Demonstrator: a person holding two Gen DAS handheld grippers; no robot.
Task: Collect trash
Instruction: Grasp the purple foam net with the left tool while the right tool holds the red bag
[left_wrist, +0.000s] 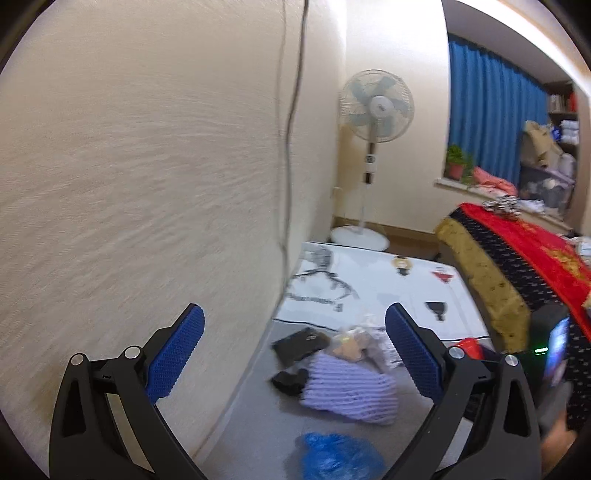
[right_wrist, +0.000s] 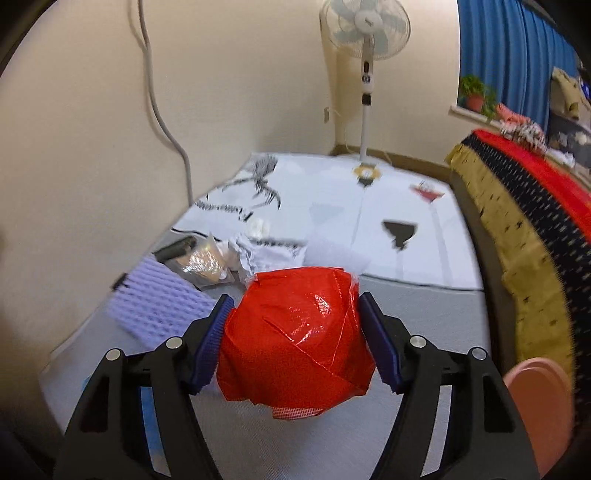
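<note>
Right tongs clamp something between both pads; left tongs gape wide.

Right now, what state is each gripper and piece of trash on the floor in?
right gripper: shut on the red wrapper ball, which is off the floor
left gripper: open, empty
purple foam sheet: lying on the floor
blue plastic bag: crumpled on the floor
clear bag: lying on the floor
</note>
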